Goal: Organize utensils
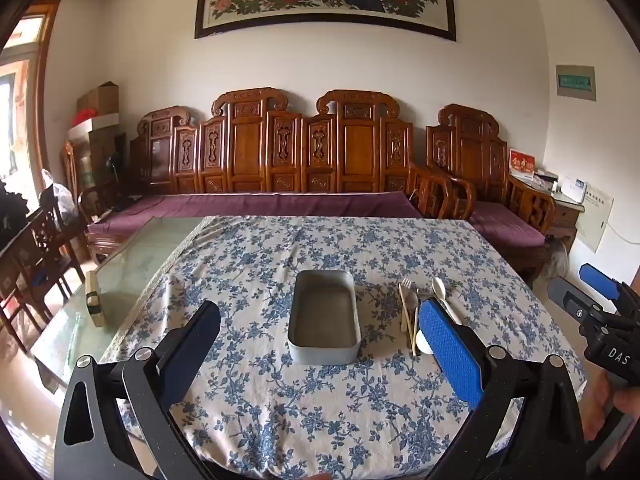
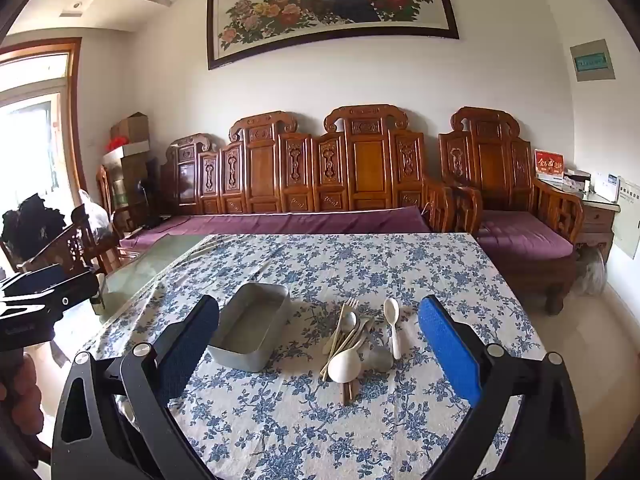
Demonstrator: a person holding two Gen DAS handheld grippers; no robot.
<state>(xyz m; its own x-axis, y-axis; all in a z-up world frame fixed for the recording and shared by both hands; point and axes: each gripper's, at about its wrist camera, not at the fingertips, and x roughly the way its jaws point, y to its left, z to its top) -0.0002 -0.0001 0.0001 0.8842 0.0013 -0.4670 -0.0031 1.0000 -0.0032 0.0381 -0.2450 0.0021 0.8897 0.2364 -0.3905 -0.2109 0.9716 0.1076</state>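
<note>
A metal tray sits empty on the table, which is covered with a blue flowered cloth. Just to the right of the tray lies a loose pile of utensils: a fork, a metal spoon, chopsticks, a large white spoon with its bowl toward the camera, and a smaller white spoon lying slightly apart on the right. The left gripper hovers above the near part of the table with its jaws spread wide and nothing between them, facing the tray. The right gripper hovers likewise, fully spread and empty, facing the utensils. A carved wooden bench stands behind the table.
</note>
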